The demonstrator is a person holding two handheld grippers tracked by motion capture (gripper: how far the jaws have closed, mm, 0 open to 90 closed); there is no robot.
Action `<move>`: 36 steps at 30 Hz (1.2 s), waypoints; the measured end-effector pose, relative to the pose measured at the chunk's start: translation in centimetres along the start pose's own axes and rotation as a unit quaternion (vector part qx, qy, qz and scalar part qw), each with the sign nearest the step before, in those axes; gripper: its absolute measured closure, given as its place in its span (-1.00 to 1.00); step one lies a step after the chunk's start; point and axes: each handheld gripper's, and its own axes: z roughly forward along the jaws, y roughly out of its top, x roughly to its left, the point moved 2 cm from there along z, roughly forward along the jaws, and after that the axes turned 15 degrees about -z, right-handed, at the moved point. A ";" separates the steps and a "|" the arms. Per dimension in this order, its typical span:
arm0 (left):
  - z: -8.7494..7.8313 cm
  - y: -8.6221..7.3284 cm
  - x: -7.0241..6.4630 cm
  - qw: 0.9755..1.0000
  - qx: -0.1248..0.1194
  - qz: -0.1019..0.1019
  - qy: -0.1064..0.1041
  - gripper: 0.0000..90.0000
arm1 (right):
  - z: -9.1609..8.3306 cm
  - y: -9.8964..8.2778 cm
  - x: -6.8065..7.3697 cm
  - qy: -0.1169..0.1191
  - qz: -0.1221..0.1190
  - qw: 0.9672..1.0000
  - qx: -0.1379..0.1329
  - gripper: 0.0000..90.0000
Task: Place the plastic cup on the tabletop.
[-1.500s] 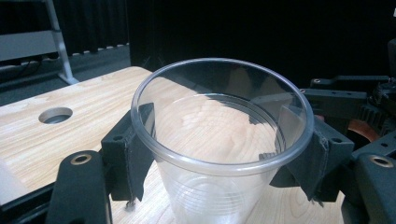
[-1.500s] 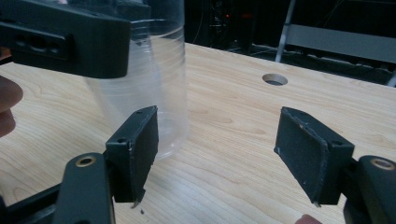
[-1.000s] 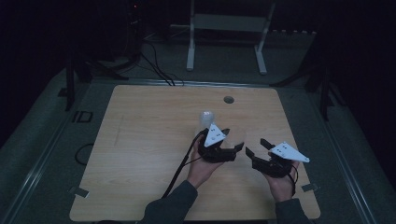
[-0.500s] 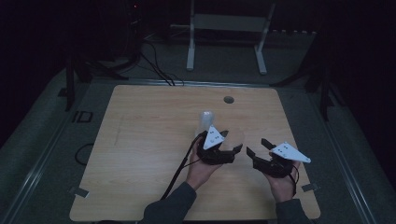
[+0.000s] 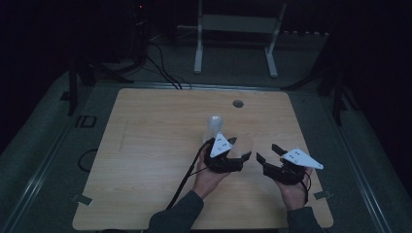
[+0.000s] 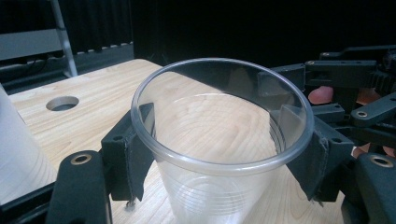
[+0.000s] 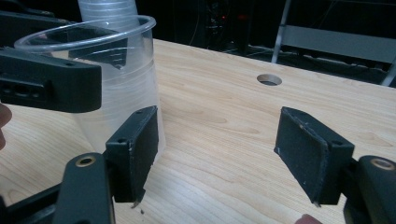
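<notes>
a clear plastic cup (image 6: 219, 140) is clamped just under its rim by the left gripper (image 5: 232, 156), upright near the table's (image 5: 145, 145) middle. the right gripper (image 5: 268, 156) is held just beside it, jaws apart around nothing. a stack of cups (image 5: 214, 127) is seen just behind, a round hole (image 5: 238, 103) farther back.

Light wooden tabletop (image 5: 145, 145) with rounded corners and a round cable hole (image 5: 238, 103) near the far edge. Grey carpeted floor (image 5: 43, 145) all around, dim. White metal stand (image 5: 233, 29) on two legs beyond the far edge. Black cables (image 5: 160, 68) trailing across the floor at far left, beside dark equipment with a small red light (image 5: 141, 7). Grey tape tabs (image 5: 81, 199) at the near corners. "ID" lettering (image 5: 85, 121) on the floor left of the tabletop.
</notes>
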 end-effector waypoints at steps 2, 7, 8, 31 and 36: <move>0.0 -0.1 0.0 1.000 0.000 -0.001 -0.001 -0.35 | 0.0 0.0 0.0 0.001 -0.001 1.000 0.000 -0.34; 0.0 -0.3 0.0 1.000 0.001 -0.002 -0.003 -0.35 | 0.1 0.0 0.1 0.001 0.000 1.000 0.000 -0.34; 0.0 -0.3 0.1 1.000 0.001 -0.002 -0.004 -0.35 | 0.1 0.0 0.1 0.001 0.000 1.000 0.000 -0.34; 0.2 -1.6 0.7 1.000 0.003 -0.004 -0.004 -0.35 | 0.1 -0.1 0.0 0.001 0.000 1.000 0.000 -0.34; 0.3 -1.8 0.7 1.000 0.005 0.001 -0.003 -0.35 | 0.1 -0.1 0.0 0.001 0.001 1.000 0.001 -0.34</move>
